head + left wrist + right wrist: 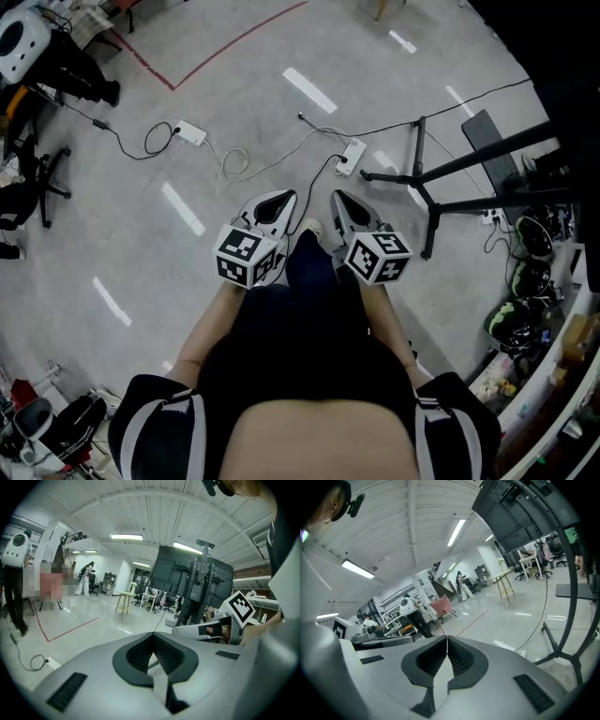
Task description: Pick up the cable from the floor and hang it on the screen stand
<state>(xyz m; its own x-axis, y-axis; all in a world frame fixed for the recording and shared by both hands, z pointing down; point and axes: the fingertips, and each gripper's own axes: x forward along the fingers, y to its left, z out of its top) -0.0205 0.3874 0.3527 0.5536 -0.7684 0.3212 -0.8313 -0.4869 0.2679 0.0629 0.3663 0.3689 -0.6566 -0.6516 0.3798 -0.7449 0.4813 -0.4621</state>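
Head view looks steeply down on the left tongs (279, 201) and right tongs (337, 199), held side by side at waist height and pointing ahead over grey floor (141, 244), apart from each other. Each pair's own view shows the jaws pressed together with nothing between them (left tongs (152, 634), right tongs (446, 637)). The cable (236, 165) lies on the floor just ahead of the left tongs, a loose white loop running between two white power strips, one to the left (190, 132) and one straight ahead (352, 156). A thin black lead (469, 99) crosses the floor from the nearer strip's side toward the right. The screen stand (427, 192) spreads its black legs just right of the right tongs, one foot reaching close to the nearer strip; in the right gripper view its leg (562, 654) fills the right edge, with the screen (520, 508) overhead. Open floor stretches ahead as far as a red tape line (234, 47). A black chair (37, 178) and dark gear crowd the left edge, and shelves with helmets (530, 281) line the right edge.
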